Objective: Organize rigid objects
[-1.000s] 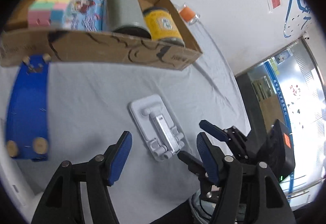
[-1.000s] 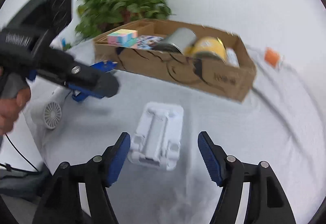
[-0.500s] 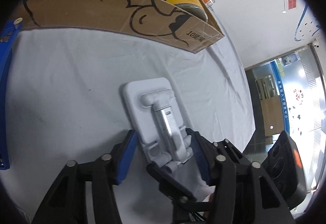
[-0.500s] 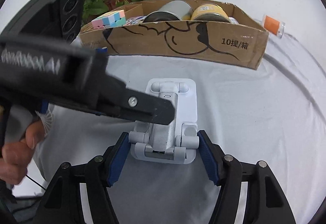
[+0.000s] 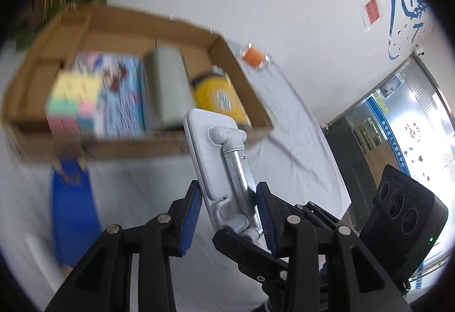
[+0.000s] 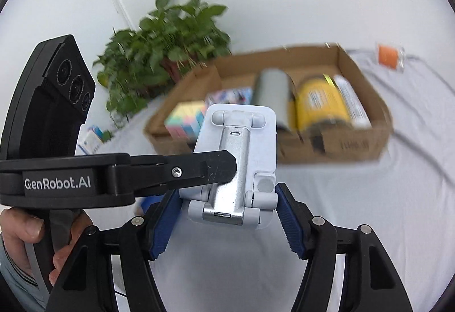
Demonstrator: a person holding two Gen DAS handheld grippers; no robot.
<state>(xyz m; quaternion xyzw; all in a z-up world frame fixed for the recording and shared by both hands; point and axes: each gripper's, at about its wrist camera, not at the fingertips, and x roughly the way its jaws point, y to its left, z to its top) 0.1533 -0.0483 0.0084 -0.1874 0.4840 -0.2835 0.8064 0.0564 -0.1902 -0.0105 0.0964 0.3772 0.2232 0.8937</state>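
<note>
A white folding phone stand [image 5: 219,164] with a metal arm is held up off the table by both grippers. My left gripper [image 5: 229,204] is shut on its lower end. My right gripper [image 6: 227,209] is shut on the same end [image 6: 239,158], its blue pads against the stand's sides. The left gripper's finger [image 6: 182,170] crosses in front of the stand in the right wrist view. Behind stands a cardboard box [image 5: 247,101] holding a pastel cube [image 5: 74,101], a picture box, a grey can [image 5: 167,90] and a yellow can [image 5: 219,99].
A blue board [image 5: 74,207] lies on the white cloth left of the stand. A potted plant [image 6: 165,47] stands behind the box [image 6: 366,141]. A small orange packet [image 6: 388,56] lies at the back right. The table's edge drops off at the right.
Both grippers closed on the phone stand and lifted it off the cloth. It now hangs in the air in front of the box.
</note>
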